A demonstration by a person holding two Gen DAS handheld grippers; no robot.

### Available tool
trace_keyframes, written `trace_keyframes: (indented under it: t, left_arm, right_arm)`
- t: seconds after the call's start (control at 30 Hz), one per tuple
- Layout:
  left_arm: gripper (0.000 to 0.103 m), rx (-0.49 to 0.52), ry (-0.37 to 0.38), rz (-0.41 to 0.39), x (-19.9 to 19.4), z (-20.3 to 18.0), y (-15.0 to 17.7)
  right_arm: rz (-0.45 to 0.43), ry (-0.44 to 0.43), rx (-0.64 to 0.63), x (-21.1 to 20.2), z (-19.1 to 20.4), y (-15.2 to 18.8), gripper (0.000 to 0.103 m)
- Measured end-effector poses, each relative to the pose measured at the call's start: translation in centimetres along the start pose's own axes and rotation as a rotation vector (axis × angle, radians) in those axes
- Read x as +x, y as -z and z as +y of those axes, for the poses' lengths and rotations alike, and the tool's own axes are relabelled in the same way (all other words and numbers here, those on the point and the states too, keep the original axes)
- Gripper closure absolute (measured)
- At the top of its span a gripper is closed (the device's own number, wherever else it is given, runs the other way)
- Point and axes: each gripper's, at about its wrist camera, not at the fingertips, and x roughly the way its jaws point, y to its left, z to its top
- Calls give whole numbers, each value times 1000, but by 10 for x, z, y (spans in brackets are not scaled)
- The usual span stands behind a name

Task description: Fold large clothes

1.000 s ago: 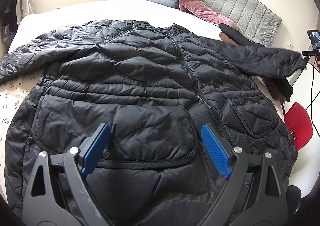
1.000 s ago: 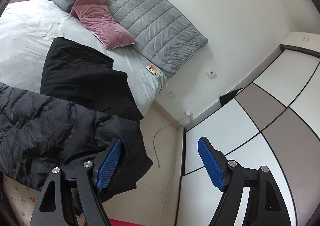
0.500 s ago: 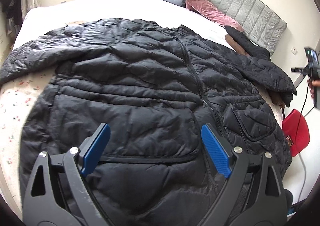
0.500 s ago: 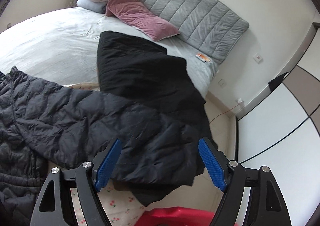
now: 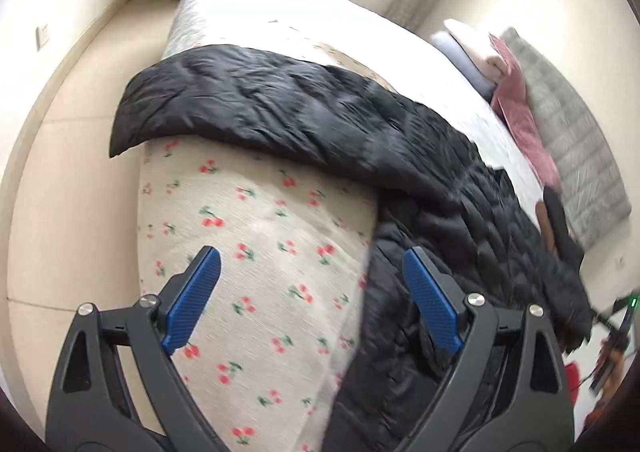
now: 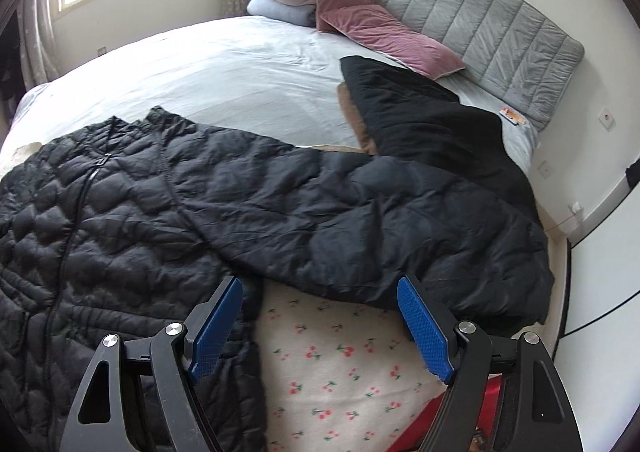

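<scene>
We hold our left claw (image 5: 312, 298) and right claw (image 6: 320, 328) with jaws spread wide, each gripping nothing.

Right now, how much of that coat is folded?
None yet. The coat lies zipped and spread flat on the bed, both sleeves out. Left tongs and right tongs hover open, holding nothing. All folds remain.

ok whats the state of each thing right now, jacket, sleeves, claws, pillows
jacket: spread flat on the bed, zipped, unfolded
sleeve by right claw: stretched out sideways, cuff at the bed edge
other sleeve: stretched out, cuff hanging off the bed edge
left claw: open, holding nothing
right claw: open, holding nothing
pink pillows: leaning at the headboard
</scene>
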Motion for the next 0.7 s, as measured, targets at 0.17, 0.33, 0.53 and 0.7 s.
trace_keyframes:
  t: [0.17,0.33,0.53,0.7]
  left_arm:
    - [11,-221,34,-21,20,65,-28]
    - [13,-368,71,-47,47,106,-45]
    - [27,-597,161,-116,76,159,-54]
    - [94,-691,202,-205,74,177,-70]
  right_arm:
    - [38,-105,-21,-3,55,8,22]
    - [47,-186,-64,-5,104,16,22]
    - [81,-201,-120,10,141,34,22]
    - [132,-201,-136,26,154,49,22]
